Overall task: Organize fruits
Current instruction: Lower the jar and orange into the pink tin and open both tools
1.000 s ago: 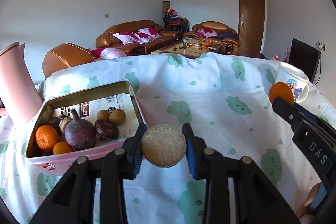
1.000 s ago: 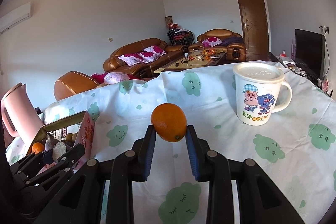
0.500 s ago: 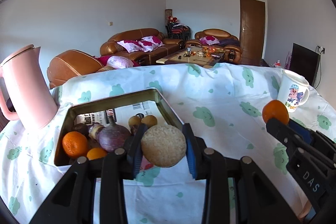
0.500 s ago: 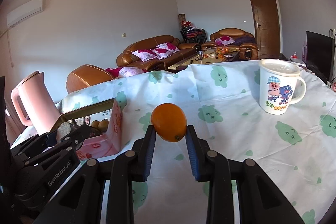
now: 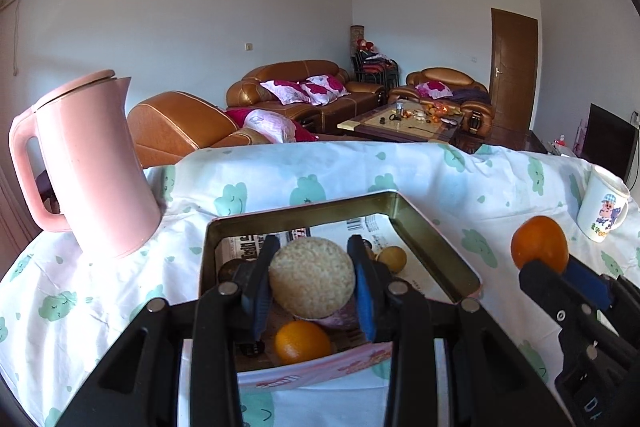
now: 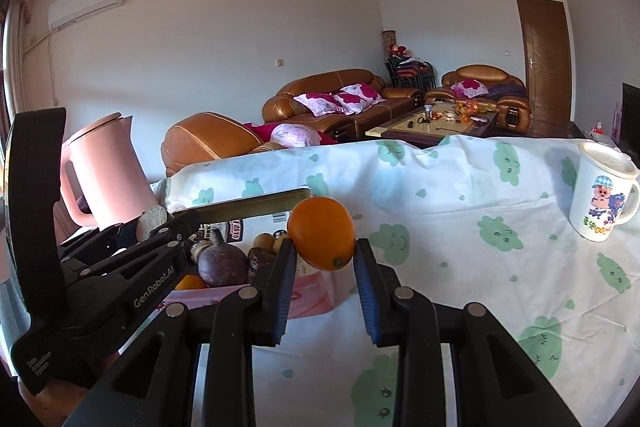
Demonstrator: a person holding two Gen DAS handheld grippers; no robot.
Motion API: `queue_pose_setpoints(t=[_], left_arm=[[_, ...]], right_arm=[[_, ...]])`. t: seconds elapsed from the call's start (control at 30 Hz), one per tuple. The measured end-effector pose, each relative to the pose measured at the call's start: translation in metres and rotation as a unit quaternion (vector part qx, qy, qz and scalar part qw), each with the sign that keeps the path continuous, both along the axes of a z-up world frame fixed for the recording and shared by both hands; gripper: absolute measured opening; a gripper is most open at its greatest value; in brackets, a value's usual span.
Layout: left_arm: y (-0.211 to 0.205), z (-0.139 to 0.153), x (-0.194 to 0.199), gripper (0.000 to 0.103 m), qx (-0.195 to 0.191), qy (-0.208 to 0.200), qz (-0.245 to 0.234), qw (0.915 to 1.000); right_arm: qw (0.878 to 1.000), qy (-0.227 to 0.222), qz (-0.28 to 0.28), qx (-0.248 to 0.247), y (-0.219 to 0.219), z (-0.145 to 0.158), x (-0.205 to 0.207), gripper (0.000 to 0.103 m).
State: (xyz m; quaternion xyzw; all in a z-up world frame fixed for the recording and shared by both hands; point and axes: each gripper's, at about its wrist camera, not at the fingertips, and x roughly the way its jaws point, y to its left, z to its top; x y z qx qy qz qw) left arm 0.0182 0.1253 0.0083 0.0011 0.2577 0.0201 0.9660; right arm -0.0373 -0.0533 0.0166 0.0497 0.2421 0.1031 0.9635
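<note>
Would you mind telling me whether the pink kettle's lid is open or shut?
Shut: the lid sits flat on the pink kettle, which stands on the tablecloth.

Our living room, bright with daylight

We see white walls, brown leather sofas [image 6: 340, 95] with pink cushions, a coffee table [image 6: 436, 123], a wooden door [image 6: 544, 59] and an air conditioner [image 6: 86, 3].
</note>
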Motion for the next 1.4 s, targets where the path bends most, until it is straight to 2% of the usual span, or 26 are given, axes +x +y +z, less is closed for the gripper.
queue_pose_setpoints(t=[0.2, 0.43, 0.77, 1.07, 1.4], left_arm=[[0.012, 0.003, -0.002, 0.036, -0.013, 0.002, 0.006, 0.9999], [0.021, 0.008, -0.005, 0.036, -0.003, -0.012, 0.023, 0.9996], [0.015, 0.002, -0.009, 0.036, 0.008, -0.006, 0.027, 0.9996], [0.017, -0.002, -0.021, 0.036, 0.006, 0.009, 0.032, 0.9994], [0.019, -0.001, -0.024, 0.036, 0.035, 0.003, 0.044, 0.9984]], right_arm=[[1.000, -0.007, 0.021, -0.006, 0.023, 0.002, 0.004, 0.032], [0.999, -0.009, 0.035, 0.001, 0.035, 0.003, 0.014, 0.032], [0.999, -0.013, 0.037, 0.017, 0.025, 0.004, 0.014, 0.032], [0.999, -0.017, 0.039, -0.001, 0.011, 0.005, 0.003, 0.032], [0.999, -0.014, 0.053, 0.003, 0.013, 0.007, 0.004, 0.032]])
